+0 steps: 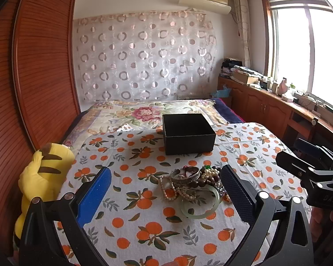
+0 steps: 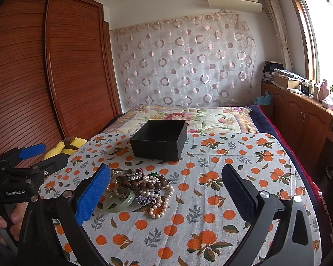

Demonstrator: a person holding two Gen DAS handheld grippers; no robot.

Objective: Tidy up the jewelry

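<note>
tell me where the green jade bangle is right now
The green jade bangle lies flat at the near edge of the jewelry pile, on the orange-print tablecloth, well short of the black box.

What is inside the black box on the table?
The black box is open, and the visible upper inner walls are bare and dark. Its near wall hides the floor in both views, so whether anything lies at the bottom cannot be seen.

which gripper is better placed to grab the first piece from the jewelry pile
Left, probably. The jewelry pile lies between the open left gripper fingers; in the right gripper view it sits off by the blue finger.
</note>
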